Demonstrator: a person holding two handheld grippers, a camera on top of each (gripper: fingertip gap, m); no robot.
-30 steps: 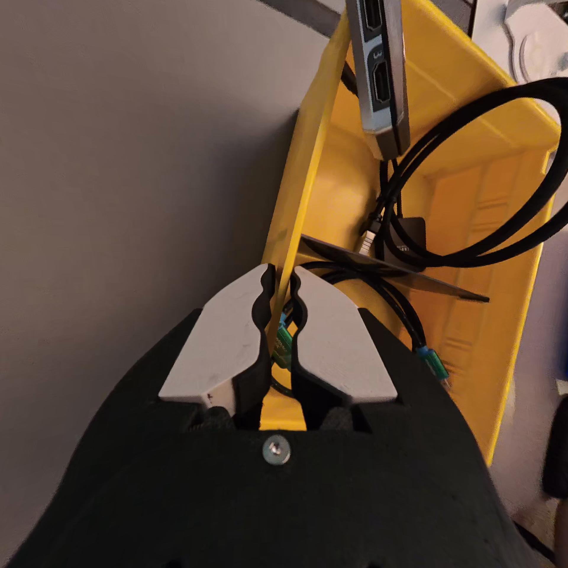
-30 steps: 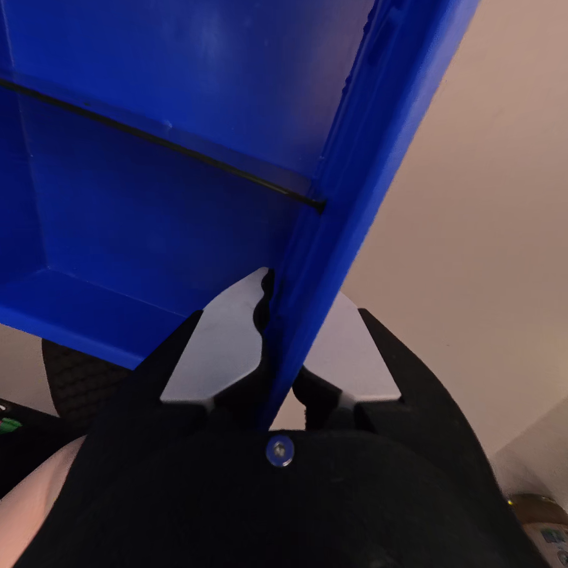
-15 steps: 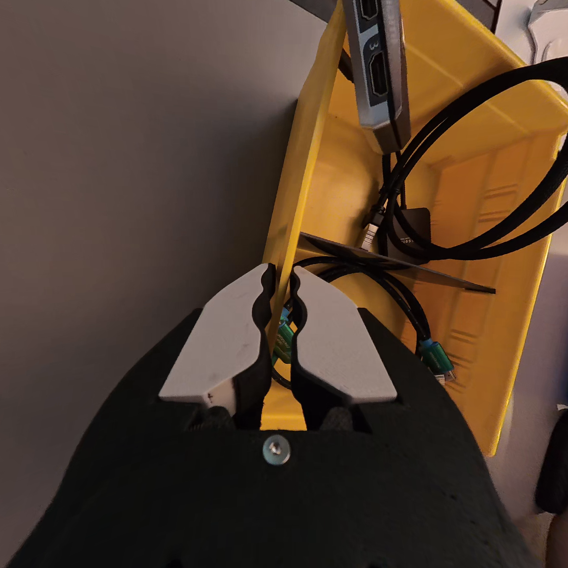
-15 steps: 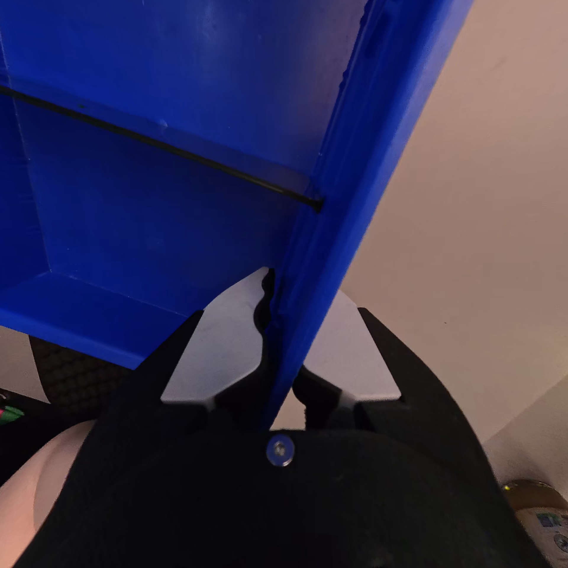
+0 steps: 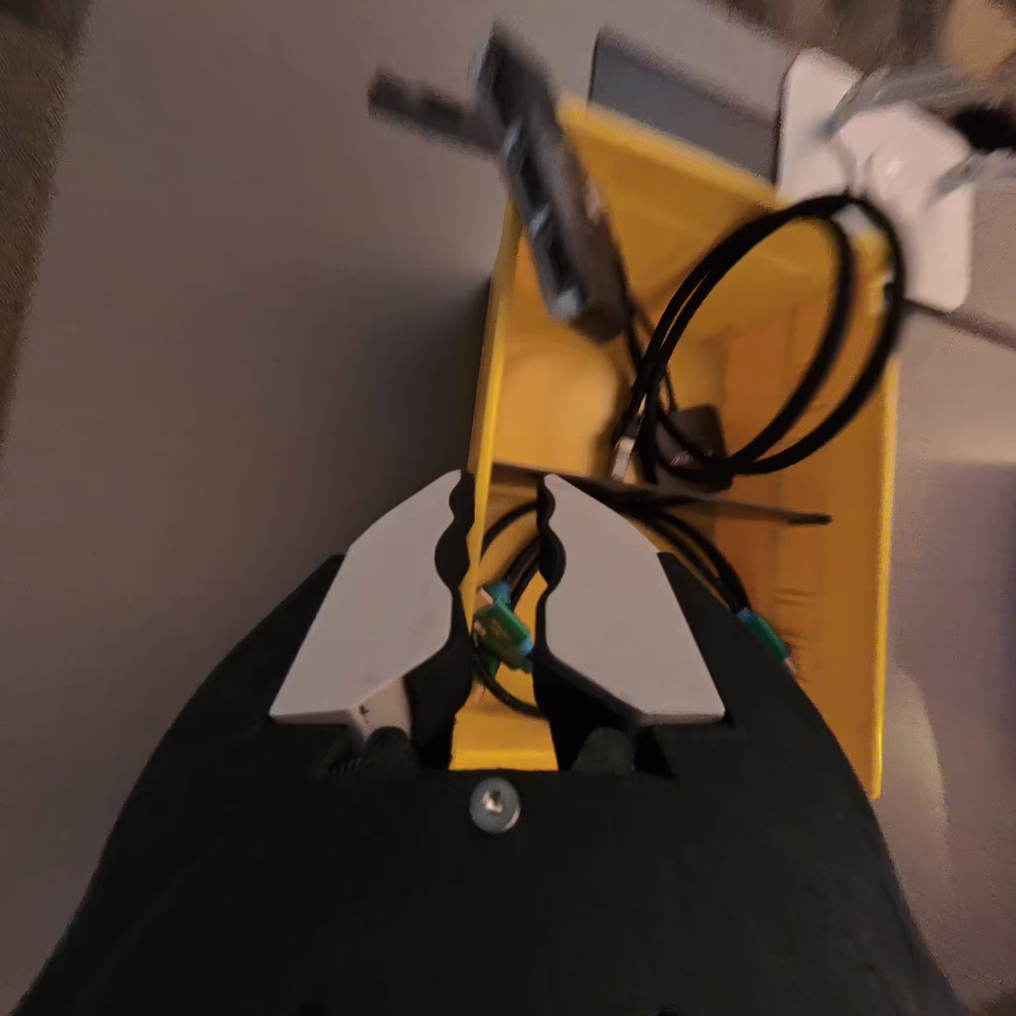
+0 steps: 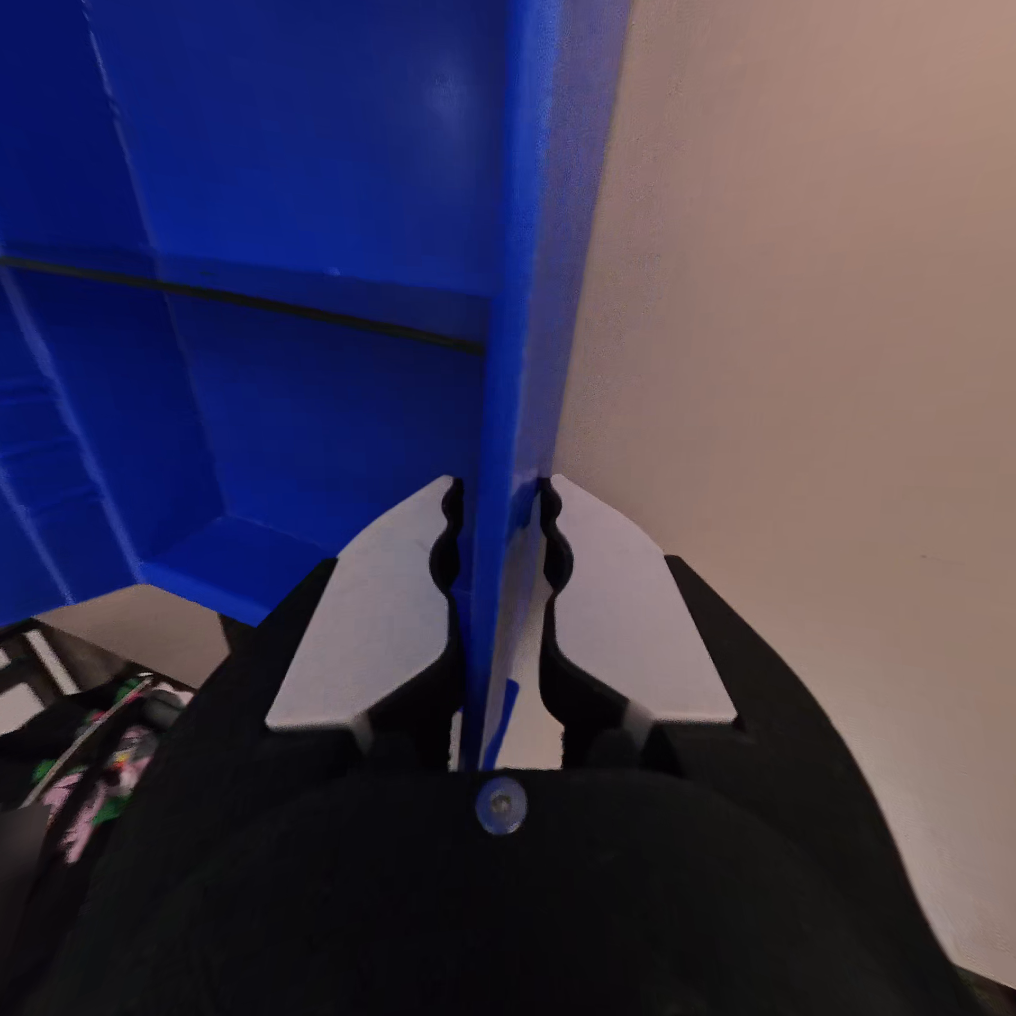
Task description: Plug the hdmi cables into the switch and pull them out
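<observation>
- The left gripper (image 5: 501, 484) straddles the near wall of a yellow bin (image 5: 857, 550); its jaws stand apart, with the thin wall in the gap and pressed against only one of them, so it does not look clamped.
- Inside that bin, a dark divider (image 5: 714, 503) splits the space. In the far part lies a coiled black cable (image 5: 769, 341) with a silvery plug end and a small black block beside it.
- In the near part, thinner black cables end in green plugs (image 5: 503, 627), one seen between the fingers, another (image 5: 764, 638) off to the side.
- The grey switch (image 5: 555, 220) leans over the bin's far rim, blurred, with nothing plugged into the ports I can make out.
- The right gripper (image 6: 501, 481) sits astride the wall of a blue bin (image 6: 308, 220); its jaws are apart too, with a sliver of daylight on the outer side of the wall.
- The blue bin looks empty in the part shown, apart from its own divider.
- To my eye the task proper has not begun: no cable is held, none is in the switch. Picking up a plug, seating it and pulling it out all remain.
</observation>
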